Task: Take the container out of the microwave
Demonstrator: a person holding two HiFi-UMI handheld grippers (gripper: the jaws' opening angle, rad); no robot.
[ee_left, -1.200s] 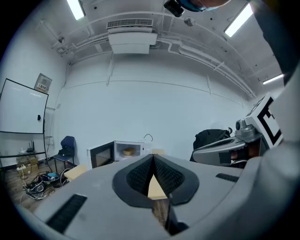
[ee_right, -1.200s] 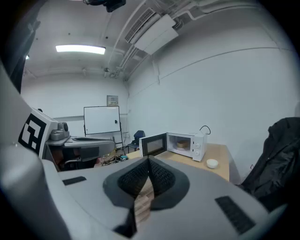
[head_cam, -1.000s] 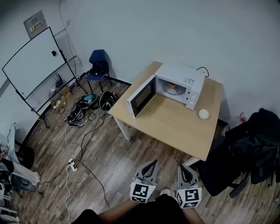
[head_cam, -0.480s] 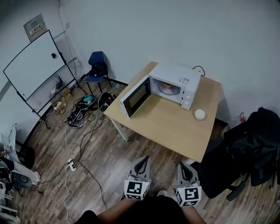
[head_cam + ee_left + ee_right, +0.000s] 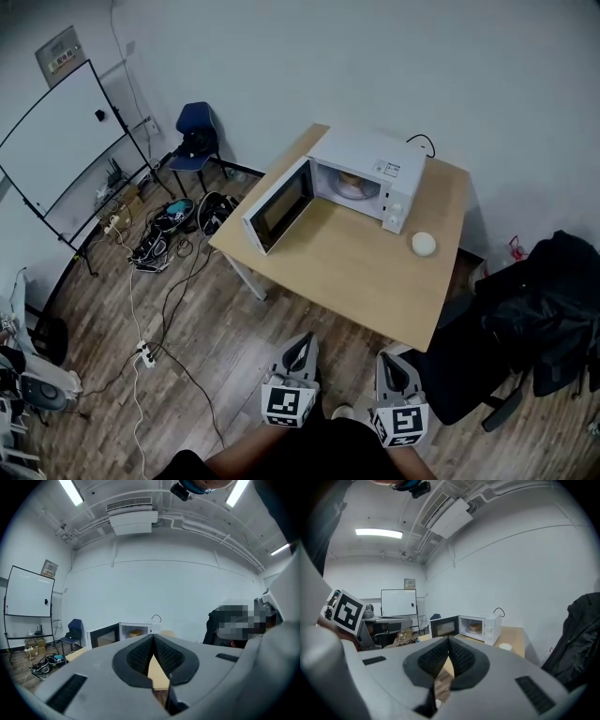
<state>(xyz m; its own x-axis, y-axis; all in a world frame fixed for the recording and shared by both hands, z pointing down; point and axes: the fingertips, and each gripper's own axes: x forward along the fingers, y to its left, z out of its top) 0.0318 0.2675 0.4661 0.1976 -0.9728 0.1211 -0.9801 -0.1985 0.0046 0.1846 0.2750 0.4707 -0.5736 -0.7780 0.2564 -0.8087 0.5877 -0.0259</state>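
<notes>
A white microwave (image 5: 368,172) stands at the far side of a wooden table (image 5: 366,272) with its door (image 5: 277,205) swung wide open to the left. Inside sits a tan container (image 5: 353,184), also seen as the container (image 5: 135,633) in the left gripper view and the container (image 5: 475,627) in the right gripper view. My left gripper (image 5: 298,352) and right gripper (image 5: 394,360) hang side by side over the floor, well short of the table. Both are shut and hold nothing, as the left gripper (image 5: 153,637) and right gripper (image 5: 449,641) show up close.
A small white round object (image 5: 424,244) lies on the table right of the microwave. A black chair draped with dark clothing (image 5: 534,314) stands at the right. Bags and cables (image 5: 178,225) litter the floor at left, near a blue chair (image 5: 195,127) and a whiteboard (image 5: 52,145).
The whole head view has shifted, so table and microwave sit slightly further left. Both grippers have drifted a little left in the view, jaws still shut.
</notes>
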